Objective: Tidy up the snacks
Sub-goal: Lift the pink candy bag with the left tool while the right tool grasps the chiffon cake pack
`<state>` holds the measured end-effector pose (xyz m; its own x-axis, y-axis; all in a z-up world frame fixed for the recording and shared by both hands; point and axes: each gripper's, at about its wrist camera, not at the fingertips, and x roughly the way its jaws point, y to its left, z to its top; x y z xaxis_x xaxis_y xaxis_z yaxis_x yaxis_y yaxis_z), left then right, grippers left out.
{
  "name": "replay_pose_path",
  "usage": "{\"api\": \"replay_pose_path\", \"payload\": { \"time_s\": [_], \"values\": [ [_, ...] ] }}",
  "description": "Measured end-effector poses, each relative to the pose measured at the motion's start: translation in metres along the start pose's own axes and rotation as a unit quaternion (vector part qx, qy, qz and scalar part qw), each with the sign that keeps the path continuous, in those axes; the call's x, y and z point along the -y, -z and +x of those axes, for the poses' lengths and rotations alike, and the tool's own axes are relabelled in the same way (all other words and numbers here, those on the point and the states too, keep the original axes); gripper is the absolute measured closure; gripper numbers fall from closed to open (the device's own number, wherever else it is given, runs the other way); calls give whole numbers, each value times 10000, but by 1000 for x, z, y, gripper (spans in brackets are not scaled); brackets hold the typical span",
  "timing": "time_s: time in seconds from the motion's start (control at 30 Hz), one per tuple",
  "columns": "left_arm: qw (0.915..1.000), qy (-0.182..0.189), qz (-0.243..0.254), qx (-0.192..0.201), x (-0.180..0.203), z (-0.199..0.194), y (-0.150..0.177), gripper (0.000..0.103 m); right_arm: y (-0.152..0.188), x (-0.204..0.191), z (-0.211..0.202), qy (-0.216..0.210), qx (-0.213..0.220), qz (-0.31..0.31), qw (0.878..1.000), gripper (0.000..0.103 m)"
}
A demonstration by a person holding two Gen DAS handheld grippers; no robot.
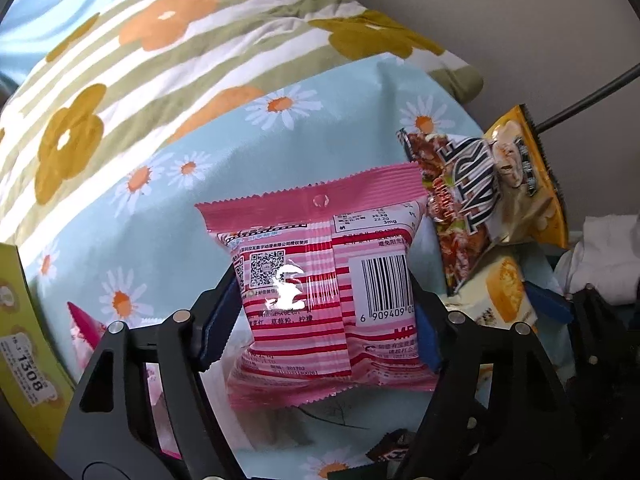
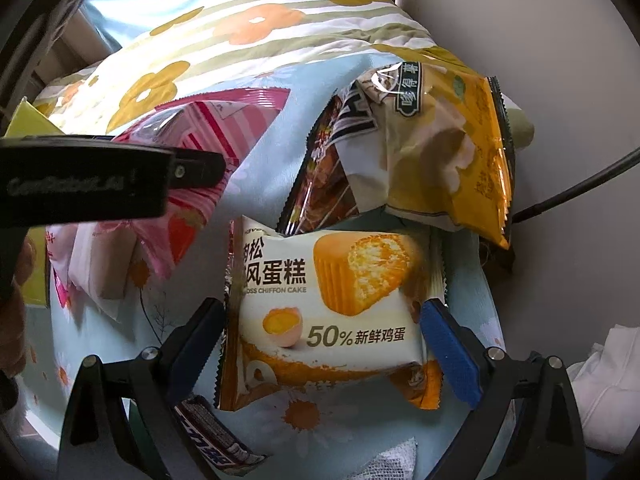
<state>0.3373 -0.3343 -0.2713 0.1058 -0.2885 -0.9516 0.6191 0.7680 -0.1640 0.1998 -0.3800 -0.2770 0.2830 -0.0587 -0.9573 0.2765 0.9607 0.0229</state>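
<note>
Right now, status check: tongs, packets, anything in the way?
Left tongs shut on pink striped packet, pinched at its sides. Right tongs open, straddling chiffon cake packet. Brown-and-yellow packets overlap its top edge.

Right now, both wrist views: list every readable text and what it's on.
"6 909409 02", cut off: barcode on pink striped packet; its small print is unreadable.
"13308": sticker on yellow-green box.
"TATR", partly folded: dark snack bag.
"CHIFFON CAKE", "50% 新鲜鸡蛋", "风蛋糕": chiffon cake packet.
Embossed lettering on left gripper: too blurred.
Bar wrapper: unreadable.
</note>
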Motion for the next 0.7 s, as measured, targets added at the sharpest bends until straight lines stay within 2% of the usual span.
{"api": "replay_pose_path", "payload": {
  "time_s": [0.2, 0.3, 0.37, 0.43, 0.7],
  "values": [
    [9998, 41, -108, 185, -6, -18, -1, 33, 1, -8, 10, 322, -136, -316, 9989, 4],
    [9996, 2, -117, 276, -10, -28, -1, 33, 0, -8, 10, 344, -168, -343, 9987, 7],
    [9992, 8, -174, 347, -14, -35, 0, 33, 0, -7, 9, 414, -170, -333, 9984, 17],
    [9989, 0, -224, 413, -17, -43, 2, 33, 2, -5, 7, 498, -159, -364, 9980, 23],
    [9972, -67, -402, 620, -27, -68, 18, 33, 19, -5, -16, 141, -1, -124, 9998, 28]
  ]
}}
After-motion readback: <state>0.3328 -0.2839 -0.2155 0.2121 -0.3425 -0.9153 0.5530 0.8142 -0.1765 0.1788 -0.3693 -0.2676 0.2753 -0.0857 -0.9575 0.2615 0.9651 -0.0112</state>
